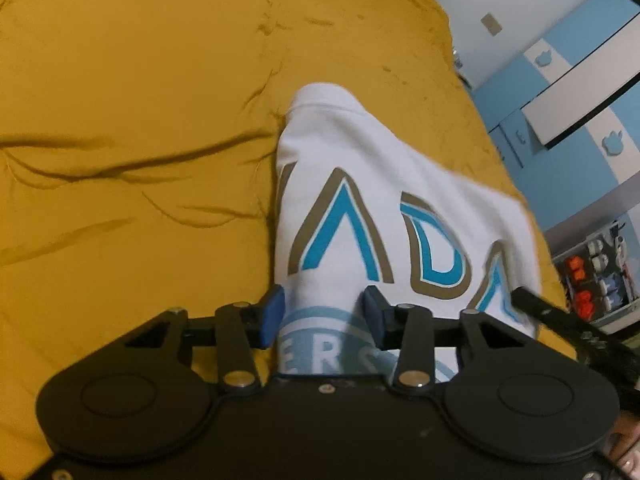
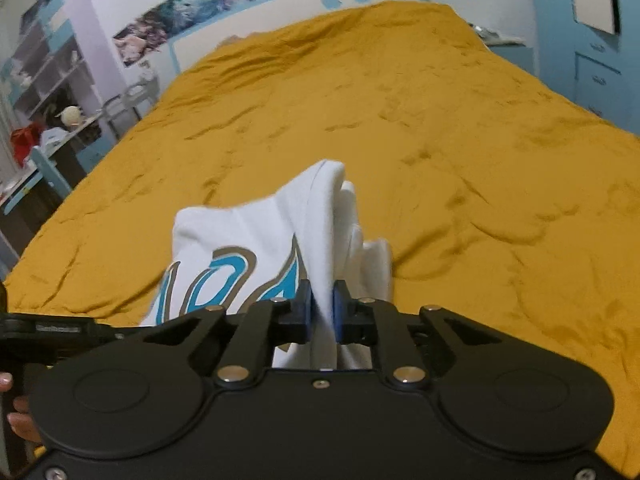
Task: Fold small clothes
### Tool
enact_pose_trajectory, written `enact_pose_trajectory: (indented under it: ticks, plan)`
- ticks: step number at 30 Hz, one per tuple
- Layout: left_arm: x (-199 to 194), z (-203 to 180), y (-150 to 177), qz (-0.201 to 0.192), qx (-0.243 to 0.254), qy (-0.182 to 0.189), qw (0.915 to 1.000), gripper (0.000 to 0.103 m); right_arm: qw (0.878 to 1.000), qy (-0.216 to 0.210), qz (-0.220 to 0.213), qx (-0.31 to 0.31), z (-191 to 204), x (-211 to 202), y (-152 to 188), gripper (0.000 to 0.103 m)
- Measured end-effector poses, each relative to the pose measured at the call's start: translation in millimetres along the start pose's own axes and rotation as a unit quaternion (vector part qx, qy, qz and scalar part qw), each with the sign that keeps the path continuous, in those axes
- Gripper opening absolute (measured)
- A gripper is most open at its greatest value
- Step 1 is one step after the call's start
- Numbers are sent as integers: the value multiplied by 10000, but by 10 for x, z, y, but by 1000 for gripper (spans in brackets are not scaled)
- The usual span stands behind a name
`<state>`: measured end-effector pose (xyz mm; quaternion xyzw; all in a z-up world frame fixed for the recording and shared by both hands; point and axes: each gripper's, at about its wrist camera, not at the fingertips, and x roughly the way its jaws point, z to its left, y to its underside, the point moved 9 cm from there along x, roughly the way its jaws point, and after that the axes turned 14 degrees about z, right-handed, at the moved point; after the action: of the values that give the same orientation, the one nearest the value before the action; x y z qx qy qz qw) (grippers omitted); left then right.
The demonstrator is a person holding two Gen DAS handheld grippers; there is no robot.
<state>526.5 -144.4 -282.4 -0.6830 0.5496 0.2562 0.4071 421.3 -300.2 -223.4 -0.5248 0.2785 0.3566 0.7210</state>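
While both of your tools point forward and downward over the bed, the white cotton T-shirt with blue and tan printed letters (image 1: 360, 208) lies partly lifted on the mustard-yellow bed cover (image 1: 132, 120), near the bed's close edge.

Your right gripper (image 2: 322, 312) tilts down toward the cover, and its jaws are pressed together on a raised fold of the white shirt. The cloth runs up from between the blue pads (image 2: 339, 308) as a narrow ridge, so this side of the shirt stands above the cover while the rest hangs down to the left with the letters visible. In the right wrist view, fingers of your hand (image 2: 12, 412) show at the lower left edge, beside a black handle.

Your left gripper (image 1: 322, 316) also tilts down, above the lower hem area of the same shirt, where a pale blue round print shows. Its jaws stand partly apart; the left blue pad (image 1: 272, 312) sits at the shirt's left edge and the other pad is over the white cloth. Whether the pads touch the fabric, I cannot tell. No cloth is pinched between them.

At the right of the left wrist view, the black tip of the other tool (image 1: 532, 300) meets the shirt's far corner. Blue and white cupboards (image 1: 560, 92) stand beside the bed.
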Motion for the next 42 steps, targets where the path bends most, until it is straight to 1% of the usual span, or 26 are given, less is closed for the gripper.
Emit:
enact_pose_trajectory:
  ticks: [1,2,3,4,6,7,8,11,14,15,17,19,21,24,25,26,27,28,30,31,34,36,37,39,42]
  plan:
    - [29,17,12,35,-24,-46,10000,49,9997,37,201,143,-81,141,75,8]
    - [57,16,28,69,-70,-37,9999,49,9992,51,316,233,-133,244,112,8]
    - [61,20,39,91,-81,-20,9999,49,9988,23,367,322,-163,302,157,8]
    - [33,19,51,72,-88,-45,9999,48,9988,-12,299,387,-177,295,178,9]
    - [-63,13,100,69,-32,-65,9999,47,9986,-163,146,475,-166,166,185,24]
    - [-148,-3,161,57,63,-110,9999,47,9982,-198,119,548,-173,62,197,37]
    - [-218,-23,217,27,173,-156,9997,47,9981,-239,65,564,-179,-54,200,46]
    - [-467,-27,504,-17,379,-268,9989,48,9981,-408,-10,452,-148,-468,363,47]
    - [-641,-16,864,17,469,-183,9987,51,9987,-447,92,245,-122,-722,638,48]
    - [-673,-14,975,34,526,-172,9985,51,9990,-402,138,165,-116,-753,740,49]
    - [-680,-16,1199,223,613,-173,9977,52,9993,-291,240,27,-125,-757,891,52]
    - [-656,-3,1313,344,549,-133,9978,52,9990,-184,396,35,-142,-690,1032,52]
    - [-610,-11,1364,401,454,-101,9981,52,9987,-222,442,142,-155,-630,1048,52]
    - [-534,-25,1356,432,268,73,9987,52,9988,-214,387,230,-138,-562,1027,53]
    - [-492,-50,1332,459,189,151,9987,51,9987,-211,394,240,-125,-562,1026,52]
    - [-455,-65,1332,493,134,216,9985,49,9987,-214,404,228,-112,-560,1022,39]
    - [-402,-78,1329,552,87,317,9979,32,9988,-192,402,190,-108,-566,1031,30]
    - [-369,-86,1327,584,55,333,9977,24,9989,-139,421,147,-98,-584,1063,14]
    - [-361,-99,1308,550,42,334,9979,13,9988,-157,419,175,-92,-625,1064,12]
    - [-414,-123,1290,506,66,374,9980,10,9989,-239,369,188,-73,-685,1051,10]
    - [-586,-143,1253,400,211,479,9978,9,9992,-344,97,153,-8,-946,1029,8]
    - [-624,-138,1265,452,409,405,9973,9,9987,-447,42,226,1,-1053,1056,7]
    - [-598,-125,1294,537,515,336,9967,9,9984,-463,124,293,-23,-1031,1093,7]
    - [-498,-77,1336,690,564,219,9958,10,9980,-368,328,396,-117,-862,1190,7]
    - [-338,0,1386,844,600,81,9946,16,9956,-327,644,602,-262,-561,1364,7]
